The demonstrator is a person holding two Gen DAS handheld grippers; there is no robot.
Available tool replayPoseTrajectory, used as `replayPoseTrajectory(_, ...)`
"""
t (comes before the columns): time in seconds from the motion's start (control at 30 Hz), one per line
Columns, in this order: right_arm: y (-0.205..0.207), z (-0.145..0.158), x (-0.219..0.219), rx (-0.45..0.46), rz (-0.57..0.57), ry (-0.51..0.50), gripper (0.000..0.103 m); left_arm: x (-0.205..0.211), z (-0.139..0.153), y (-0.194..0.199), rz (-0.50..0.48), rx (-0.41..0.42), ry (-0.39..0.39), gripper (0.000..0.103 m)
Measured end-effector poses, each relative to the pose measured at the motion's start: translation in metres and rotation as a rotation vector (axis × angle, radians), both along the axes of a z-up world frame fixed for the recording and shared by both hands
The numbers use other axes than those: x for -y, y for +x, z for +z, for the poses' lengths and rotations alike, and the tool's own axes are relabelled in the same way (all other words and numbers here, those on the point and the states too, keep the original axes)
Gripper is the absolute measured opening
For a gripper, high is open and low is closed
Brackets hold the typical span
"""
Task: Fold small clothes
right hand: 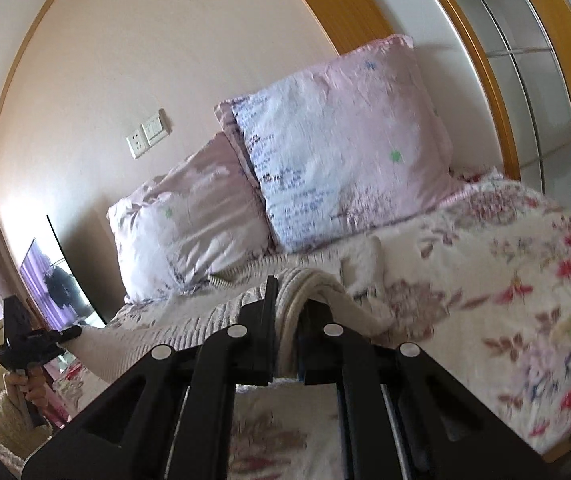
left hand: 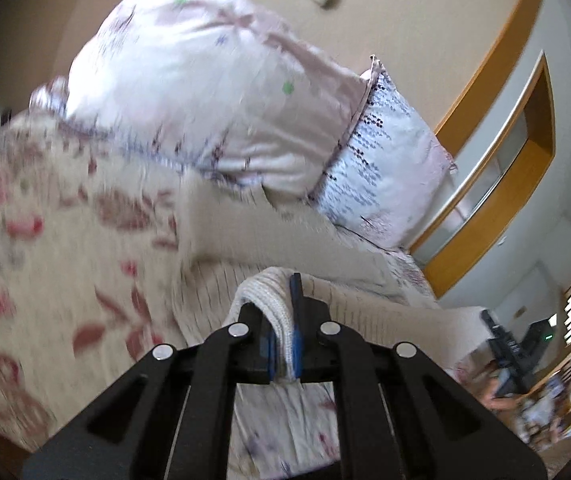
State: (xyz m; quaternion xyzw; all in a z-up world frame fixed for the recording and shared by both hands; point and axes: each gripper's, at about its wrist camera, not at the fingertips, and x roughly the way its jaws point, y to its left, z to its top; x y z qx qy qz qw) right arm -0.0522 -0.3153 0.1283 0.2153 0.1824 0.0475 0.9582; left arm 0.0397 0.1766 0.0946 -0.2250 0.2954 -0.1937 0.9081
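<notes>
Gripping one edge of the cream knit garment (left hand: 261, 292), the left claw (left hand: 283, 344) is clenched on a bunched fold; the right claw (right hand: 287, 336) is likewise clamped on its own edge of the cloth (both raised above the bed); keeping the two claws level and the span between them taut should give a clean fold line; below lies the floral bedspread (right hand: 505, 264), two pillows (right hand: 345, 136) leaning against a beige wall (right hand: 133, 60), wood-framed panels to the right.
</notes>
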Motion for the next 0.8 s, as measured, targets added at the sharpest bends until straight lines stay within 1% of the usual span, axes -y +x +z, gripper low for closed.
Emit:
replayPoseTrajectory(0.07, 0.011, 0.006, -0.001, 0.006, -0.006, -0.018, 0.008, 0.003, 0.008, 0.008, 0.008, 0.013, 0.028, 0.005)
replayPoseTrajectory(0.2, 0.042, 0.018, 0.0, -0.004, -0.017, -0.044, 0.008, 0.01, 0.027, 0.041, 0.026, 0.031, 0.076, 0.005)
replayPoseTrajectory(0.33, 0.074, 0.023, 0.003, -0.015, -0.027, -0.053, 0.008, 0.014, 0.037, 0.08, 0.041, 0.02, 0.074, 0.005)
replayPoseTrajectory(0.47, 0.113, 0.018, 0.007, -0.041, -0.052, -0.065, 0.008, 0.018, 0.034, 0.124, 0.061, -0.002, 0.059, 0.005)
replayPoseTrajectory(0.57, 0.146, -0.003, 0.015, -0.123, -0.072, -0.023, 0.008, 0.025, 0.014, 0.161, 0.08, -0.059, 0.063, 0.006)
replayPoseTrajectory(0.63, 0.175, -0.028, 0.025, -0.224, -0.086, 0.035, 0.008, 0.028, -0.01, 0.189, 0.093, -0.134, 0.043, 0.006)
replayPoseTrajectory(0.67, 0.191, -0.043, 0.03, -0.281, -0.094, 0.069, 0.008, 0.028, -0.021, 0.2, 0.098, -0.167, 0.028, 0.006)
replayPoseTrajectory(0.73, 0.211, -0.063, 0.035, -0.351, -0.103, 0.114, 0.008, 0.025, -0.046, 0.223, 0.114, -0.237, -0.022, 0.006)
replayPoseTrajectory(0.8, 0.23, -0.077, 0.038, -0.39, -0.113, 0.139, 0.008, 0.021, -0.066, 0.24, 0.134, -0.293, -0.075, 0.006)
